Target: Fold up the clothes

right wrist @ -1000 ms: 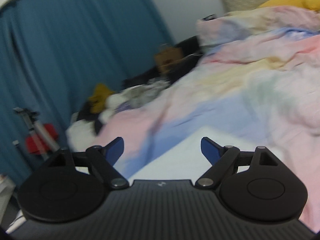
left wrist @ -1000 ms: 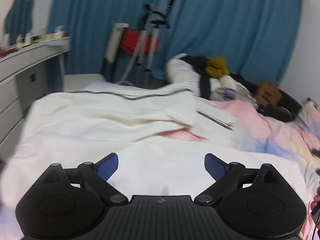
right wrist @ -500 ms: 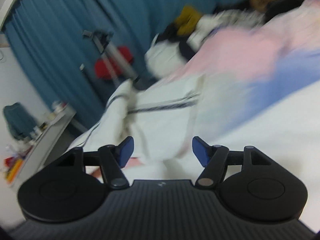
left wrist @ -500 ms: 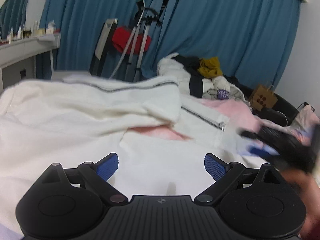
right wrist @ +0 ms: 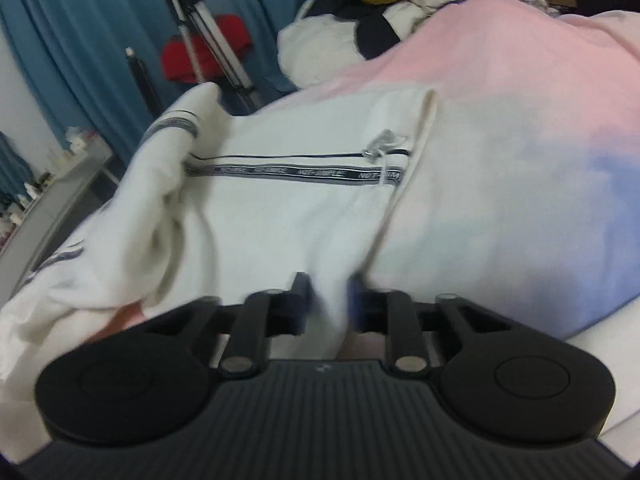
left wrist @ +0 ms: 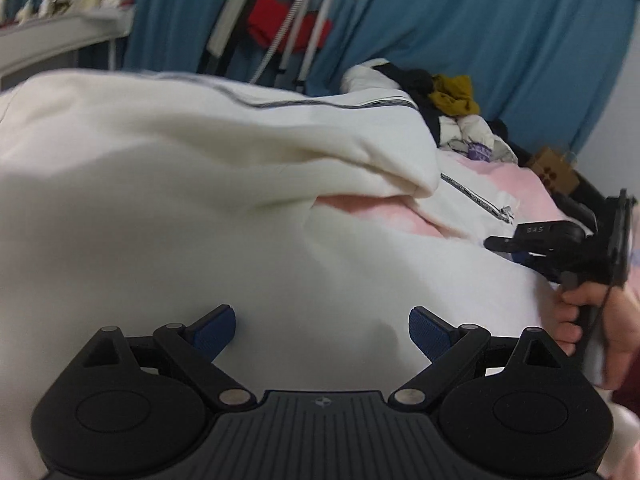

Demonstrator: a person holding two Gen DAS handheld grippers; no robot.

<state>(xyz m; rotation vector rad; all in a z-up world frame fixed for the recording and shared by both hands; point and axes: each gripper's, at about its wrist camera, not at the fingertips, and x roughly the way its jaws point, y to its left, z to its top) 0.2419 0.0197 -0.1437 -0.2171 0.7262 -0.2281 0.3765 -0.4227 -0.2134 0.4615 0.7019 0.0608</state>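
Left tongs [left wrist: 322, 326]: spread wide, the 2 blue-padded fingers [left wrist: 214, 326] apart and gripping nothing, hovering low over the cloth.
Right tongs [right wrist: 328, 300]: fingers drawn close together with a fold of white cloth between them; motion blur hid whether they were fully clenched on it. From the left wrist view the right tongs [left wrist: 516, 246] lay ahead and to the right of the left tongs, held by a bare hand [left wrist: 592, 316].
Garment: a white fleece garment with dark lettered stripe trim [left wrist: 200, 200] was spread on the bed directly under and ahead of the left tongs, its far part bunched into a thick fold. From the right wrist view the same garment [right wrist: 280, 200] stretched ahead and left of the right tongs, a small tag near the stripe.
Bed: a pastel pink, blue and white duvet [right wrist: 520, 140] lay right of the right tongs, under the garment.
Background: a pile of mixed clothes with a mustard piece [left wrist: 452, 96] sat far ahead of the left tongs, before blue curtains [left wrist: 480, 20]; a metal tripod with a red item [right wrist: 208, 48] stood far ahead-left of the right tongs.
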